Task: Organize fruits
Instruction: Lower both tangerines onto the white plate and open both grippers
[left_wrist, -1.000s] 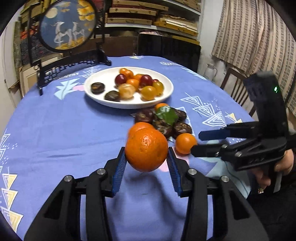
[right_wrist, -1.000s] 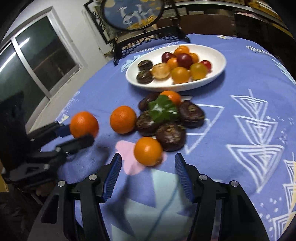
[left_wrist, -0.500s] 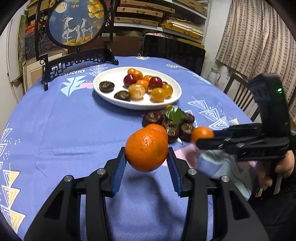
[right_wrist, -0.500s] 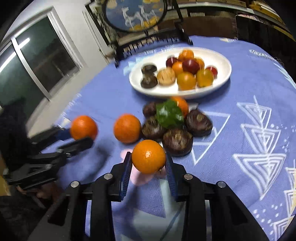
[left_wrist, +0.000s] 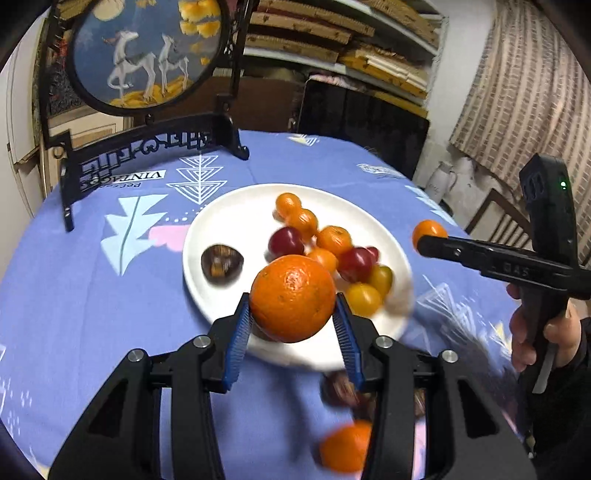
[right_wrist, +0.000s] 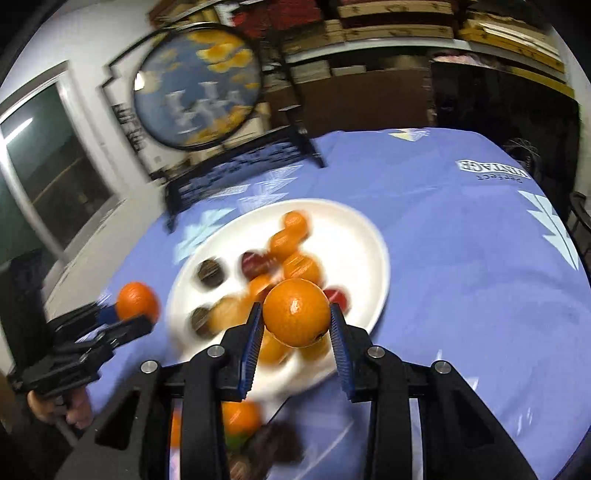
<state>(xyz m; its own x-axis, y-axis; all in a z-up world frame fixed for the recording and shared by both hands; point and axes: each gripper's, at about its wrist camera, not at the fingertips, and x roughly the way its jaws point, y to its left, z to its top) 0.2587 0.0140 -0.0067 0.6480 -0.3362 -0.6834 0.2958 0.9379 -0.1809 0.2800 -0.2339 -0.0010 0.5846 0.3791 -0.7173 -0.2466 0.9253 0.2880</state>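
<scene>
Being carried toward the plate (left_wrist: 207, 295) are two oranges: one is being pinched between the blue pads of the left gripper (left_wrist: 293, 314), the other between those of the right gripper (right_wrist: 297, 319). Both jaws are being pressed onto fruit, not spread. The left orange (left_wrist: 291, 298) is being held over the near rim; the right orange (right_wrist: 296, 313) is being held above the near-right part of the plate.

For the step in hand, it is judged that each orange is best lowered onto bare white plate at the left, beside the chestnut (left_wrist: 221, 264), with the jaws being opened only once the fruit is resting, so that no rolling into the small fruits (left_wrist: 334, 240) is being risked. The two grippers are best released in turn, apart from each other.

Height above the plate is not being shown clearly in either view. The near plate edge and table (left_wrist: 92, 295) items below are being blurred by motion; another orange (left_wrist: 345, 446) and dark fruits are being half hidden behind the left gripper's fingers. The right view is being smeared throughout
</scene>
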